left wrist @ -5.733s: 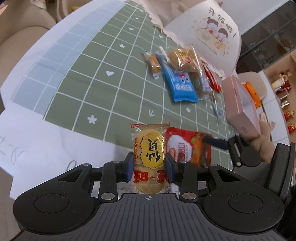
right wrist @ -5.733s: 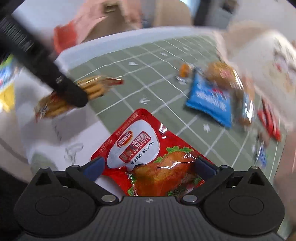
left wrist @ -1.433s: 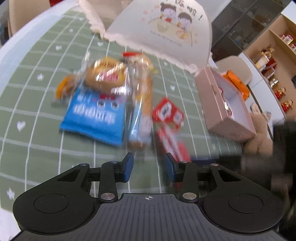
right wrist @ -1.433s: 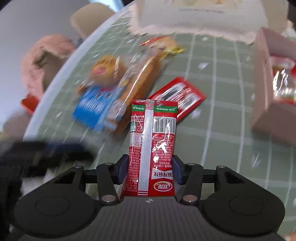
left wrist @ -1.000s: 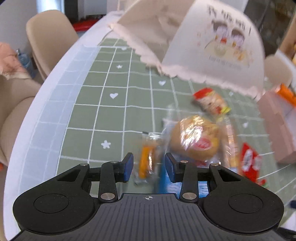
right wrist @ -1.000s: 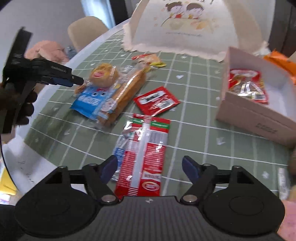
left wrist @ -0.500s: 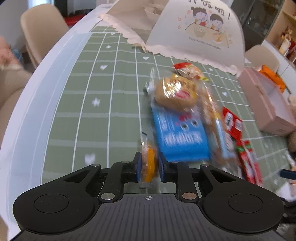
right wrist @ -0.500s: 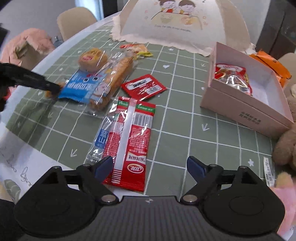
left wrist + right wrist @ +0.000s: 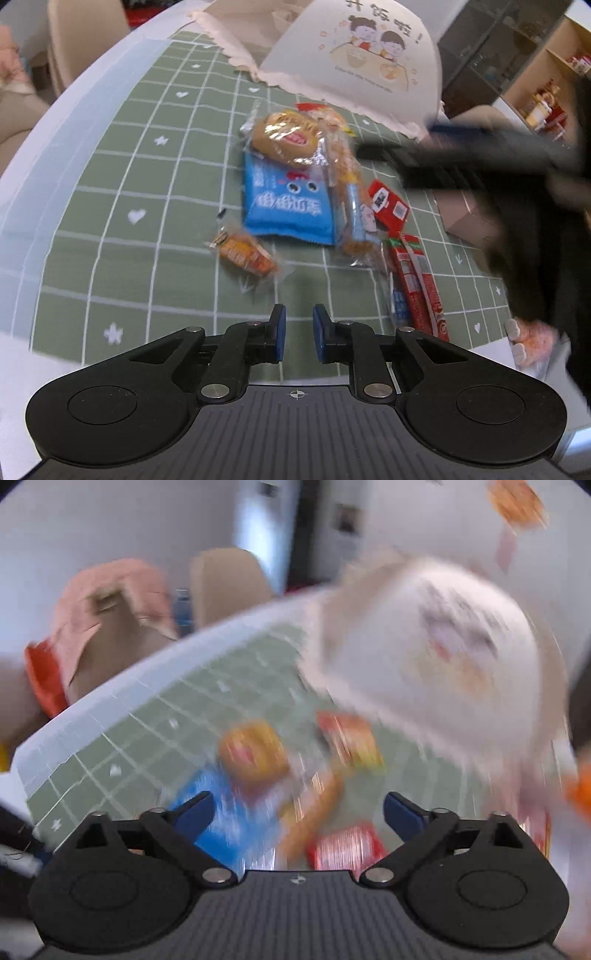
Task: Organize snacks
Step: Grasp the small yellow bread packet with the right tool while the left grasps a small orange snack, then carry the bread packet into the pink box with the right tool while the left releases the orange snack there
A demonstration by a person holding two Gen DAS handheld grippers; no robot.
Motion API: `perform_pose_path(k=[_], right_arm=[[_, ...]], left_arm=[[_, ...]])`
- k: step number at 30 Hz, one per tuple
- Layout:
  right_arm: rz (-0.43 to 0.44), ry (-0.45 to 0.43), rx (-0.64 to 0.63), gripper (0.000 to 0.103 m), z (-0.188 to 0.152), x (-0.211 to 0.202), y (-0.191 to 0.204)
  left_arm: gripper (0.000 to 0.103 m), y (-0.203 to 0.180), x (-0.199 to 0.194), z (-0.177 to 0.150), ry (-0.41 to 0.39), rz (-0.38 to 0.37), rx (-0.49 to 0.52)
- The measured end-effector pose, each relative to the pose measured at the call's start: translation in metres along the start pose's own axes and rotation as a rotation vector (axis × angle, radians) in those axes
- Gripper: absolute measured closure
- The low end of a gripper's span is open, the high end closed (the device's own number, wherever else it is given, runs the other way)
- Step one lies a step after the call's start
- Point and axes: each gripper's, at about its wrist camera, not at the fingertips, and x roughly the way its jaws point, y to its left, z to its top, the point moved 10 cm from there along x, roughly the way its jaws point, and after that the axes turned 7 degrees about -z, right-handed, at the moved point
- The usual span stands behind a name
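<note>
Left wrist view shows the left gripper (image 9: 298, 334) pulled back from the small orange snack (image 9: 246, 254), which half a second ago sat pinched between its pads and now lies free on the green tabletop (image 9: 122, 258), just in front of the jaws and beside the blue packet (image 9: 286, 201). The jaws have closed down to their narrowest, a slim gap left between the blue pads, and nothing sits between them, so the pinch seems to have slipped off the wrapper or merely nudged it nearer. The round cake (image 9: 286, 138) lies on the blue packet's far end, the long bread stick (image 9: 347, 192) along its side, with the red sachet (image 9: 388, 203) and the red sausage sticks (image 9: 417, 284) further right. The sausage sticks, held by the right gripper (image 9: 298, 812) over a second ago, now lie on the tabletop.

Right wrist view is badly smeared, the hand swinging toward the same pile. Its jaws have just been opening and stand fully apart, empty, above the blurred blue packet and red sachet. The pink box (image 9: 465, 218), probably where the snacks belong, is mostly hidden behind the right gripper crossing the left view. Judging by this, the orange snack still needs a fresh grasp.
</note>
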Motion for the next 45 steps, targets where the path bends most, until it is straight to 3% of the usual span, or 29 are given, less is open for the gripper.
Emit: perform_pose_path(k=[4,7,8,9,10,13,16,20,22,26,29,31,33,36,40,42,45], right_arm=[[0.037,0.08,-0.122,0.0,0.024,0.061,0.024],[0.05,0.185,-0.127,0.001,0.017,0.102,0.034],[0.063,0.223,-0.105,0.002,0.012,0.108,0.035],[0.082,0.254,-0.069,0.017,0.007,0.109,0.035],[0.102,0.283,-0.014,0.032,0.001,0.105,0.033],[0.128,0.302,0.077,0.046,-0.019,0.076,0.024],[0.146,0.282,0.152,0.048,-0.046,0.03,0.006],[0.084,0.268,0.23,0.048,-0.093,-0.029,-0.032],[0.033,0.275,0.261,0.048,-0.112,-0.046,-0.046],[-0.051,0.34,0.361,0.048,-0.163,-0.064,-0.069],[-0.097,0.371,0.452,0.047,-0.191,-0.071,-0.078],[-0.112,0.372,0.5,0.021,-0.202,-0.075,-0.08],[-0.123,0.355,0.528,0.012,-0.206,-0.08,-0.079],[-0.108,0.361,0.515,0.011,-0.211,-0.077,-0.07],[-0.095,0.4,0.478,0.008,-0.222,-0.072,-0.052],[-0.117,0.389,0.45,0.0,-0.226,-0.073,-0.046],[-0.134,0.358,0.432,0.0,-0.23,-0.075,-0.041]], left_arm=[[0.083,0.011,-0.01,-0.007,-0.02,-0.017,-0.077],[0.082,0.024,-0.014,-0.009,-0.034,-0.014,-0.155],[0.082,0.029,-0.015,-0.007,-0.043,-0.011,-0.184],[0.082,0.035,-0.016,-0.005,-0.056,-0.011,-0.219],[0.082,0.04,-0.016,-0.002,-0.068,-0.014,-0.253],[0.081,0.055,-0.011,0.011,-0.099,-0.033,-0.365],[0.08,0.064,0.002,0.026,-0.113,-0.014,-0.411],[0.079,0.06,0.027,0.044,-0.105,-0.015,-0.432],[0.077,0.054,0.038,0.053,-0.1,0.029,-0.378],[0.075,0.034,0.054,0.059,-0.042,0.163,-0.151],[0.07,0.017,0.058,0.051,-0.001,0.194,-0.006],[0.069,0.009,0.059,0.041,0.022,0.206,0.083],[0.069,0.003,0.058,0.032,0.044,0.214,0.161],[0.064,0.003,0.05,0.021,0.066,0.222,0.204],[0.069,0.011,0.043,0.008,0.099,0.228,0.209],[0.069,0.011,0.041,0.007,0.101,0.22,0.195],[0.069,0.006,0.042,0.004,0.104,0.193,0.186]])
